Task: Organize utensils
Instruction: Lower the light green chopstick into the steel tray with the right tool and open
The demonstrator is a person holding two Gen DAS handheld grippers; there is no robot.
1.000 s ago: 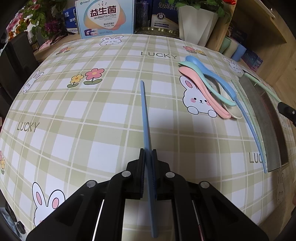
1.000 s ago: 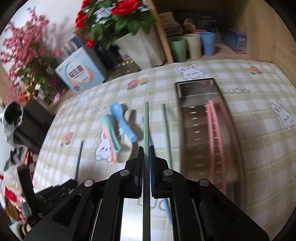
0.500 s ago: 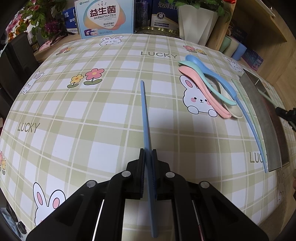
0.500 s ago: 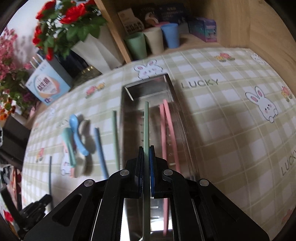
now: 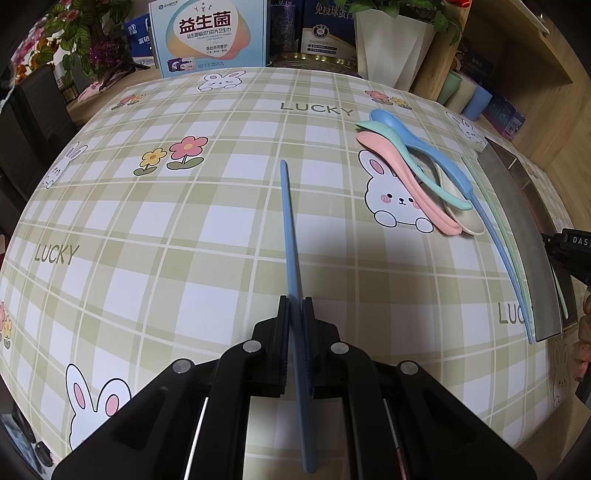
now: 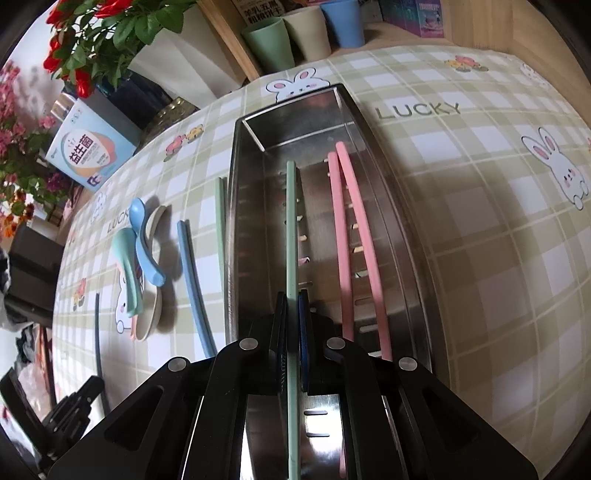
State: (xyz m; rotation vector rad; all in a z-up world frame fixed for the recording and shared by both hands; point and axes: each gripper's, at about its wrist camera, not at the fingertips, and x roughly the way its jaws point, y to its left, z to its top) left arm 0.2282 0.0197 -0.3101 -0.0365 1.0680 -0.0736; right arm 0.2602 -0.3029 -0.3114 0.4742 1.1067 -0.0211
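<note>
My left gripper is shut on a blue chopstick that points forward over the checked tablecloth. My right gripper is shut on a green chopstick and holds it lengthwise inside the steel tray, left of two pink chopsticks lying in it. Beside the tray lie another blue chopstick and another green chopstick. A pile of spoons, blue, teal, pink and cream, lies left of them. The tray's side shows at the right of the left wrist view.
A white planter with red flowers and boxes stand at the back. Three cups sit on a wooden shelf behind the tray. The right gripper's body shows at the right edge of the left wrist view.
My right gripper has carried the green chopstick from over the table to over and down into the steel tray. The left gripper has stayed still with the blue chopstick.
</note>
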